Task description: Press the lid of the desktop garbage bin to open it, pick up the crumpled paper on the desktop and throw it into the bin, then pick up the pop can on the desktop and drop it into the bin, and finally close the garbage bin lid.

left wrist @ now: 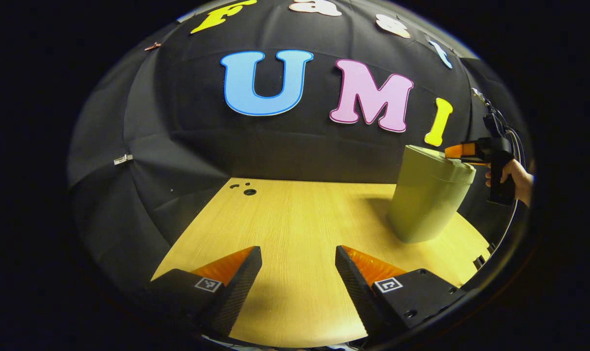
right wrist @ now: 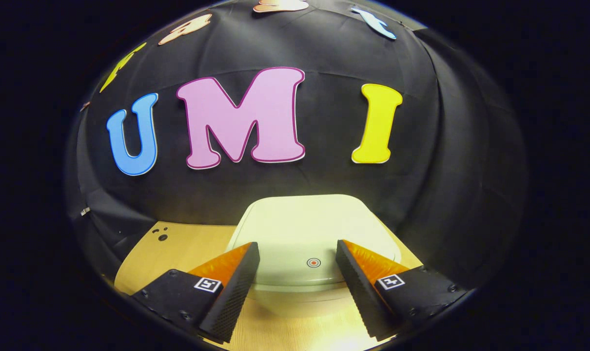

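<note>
hovering over bare wood, the left gripper (left wrist: 298, 256) has its two fingers spread wide with nothing between them, just the tabletop (left wrist: 295, 219) showing in the gap. in the left gripper view the green bin (left wrist: 429, 200) stands upright on the far right part of the table, near the black cloth wall (left wrist: 178, 146), lid down. the right gripper (left wrist: 453, 151) shows there too, farther off, its tip at the top edge of the bin lid, held by a hand (left wrist: 514, 178) on a dark handle with cables running up behind it; from that angle cannot tell if its fingers are apart.

in the right gripper view the right gripper (right wrist: 297, 253) is wide open, holding nothing, fingers sitting either side of the near edge of the bin lid (right wrist: 304, 229). cannot tell whether the fingers touch the lid or hang just above it. lid is pale, flat, closed, with a small round red-and-white button mark (right wrist: 313, 263) near its front edge, right between the two fingers. table surface (right wrist: 178, 248) shows left of and below the bin, with a few small dark holes (right wrist: 161, 236) near the back left corner. same holes (left wrist: 246, 189) show at the far left corner of the table in the left gripper view.
</note>
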{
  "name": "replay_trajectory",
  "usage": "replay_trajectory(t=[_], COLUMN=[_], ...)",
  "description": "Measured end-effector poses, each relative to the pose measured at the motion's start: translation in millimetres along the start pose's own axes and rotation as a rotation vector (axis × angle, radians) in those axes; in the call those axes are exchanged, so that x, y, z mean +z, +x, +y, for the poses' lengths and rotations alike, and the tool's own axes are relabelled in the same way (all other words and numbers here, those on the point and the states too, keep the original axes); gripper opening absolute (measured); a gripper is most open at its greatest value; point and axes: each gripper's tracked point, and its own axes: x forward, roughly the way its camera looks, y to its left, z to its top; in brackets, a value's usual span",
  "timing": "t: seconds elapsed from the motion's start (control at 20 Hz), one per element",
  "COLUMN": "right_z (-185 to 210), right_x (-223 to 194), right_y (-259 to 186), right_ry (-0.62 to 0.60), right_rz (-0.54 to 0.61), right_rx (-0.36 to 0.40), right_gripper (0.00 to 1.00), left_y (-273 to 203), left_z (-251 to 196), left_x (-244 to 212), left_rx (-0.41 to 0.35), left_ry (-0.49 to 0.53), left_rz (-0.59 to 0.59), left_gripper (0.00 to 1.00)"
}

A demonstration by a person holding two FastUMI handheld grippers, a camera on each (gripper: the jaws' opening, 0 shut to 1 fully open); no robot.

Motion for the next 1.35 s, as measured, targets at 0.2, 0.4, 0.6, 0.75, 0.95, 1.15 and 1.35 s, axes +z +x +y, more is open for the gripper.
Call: replay_trajectory(t=[0.2,0.4,0.6,0.75,0.95,1.15,1.35], right_z=[2.4,18.5,37.8,50.3,68.4,75.8,83.9], right_x=[-0.5,4.1,13.3,10.3,-11.5,-36.6,-74.6], right_y=[-9.8,-34.5,-69.8,-101.9,-135.2,-155.8,-166.1], right_ry=[-0.004,-0.048,-0.095,-0.089,-0.076,-0.056,-0.020], right_rz=[-0.009,-0.058,-0.136,-0.169,-0.163,-0.152,-0.073], right_rx=[-0.005,0.033,0.077,0.103,0.137,0.129,0.139], right_gripper=[0.99,0.99,0.99,0.99,0.99,0.99,0.99], left_y=[-5.1,-13.4,-22.4,-25.4,-29.7,-31.3,-37.5], left_z=[0.1,-3.6,-11.0,-21.3,-38.9,-57.9,-67.8], left_x=[15.1,34.5,47.6,57.0,59.7,44.1,28.9], left_rx=[0.004,0.004,0.008,0.009,-0.006,-0.042,-0.054], left_ry=[0.013,0.040,0.050,0.069,0.089,0.063,0.041], left_rz=[-0.036,-0.084,-0.123,-0.165,-0.201,-0.168,-0.138], left_gripper=[0.98,0.98,0.97,0.97,0.97,0.98,0.98])
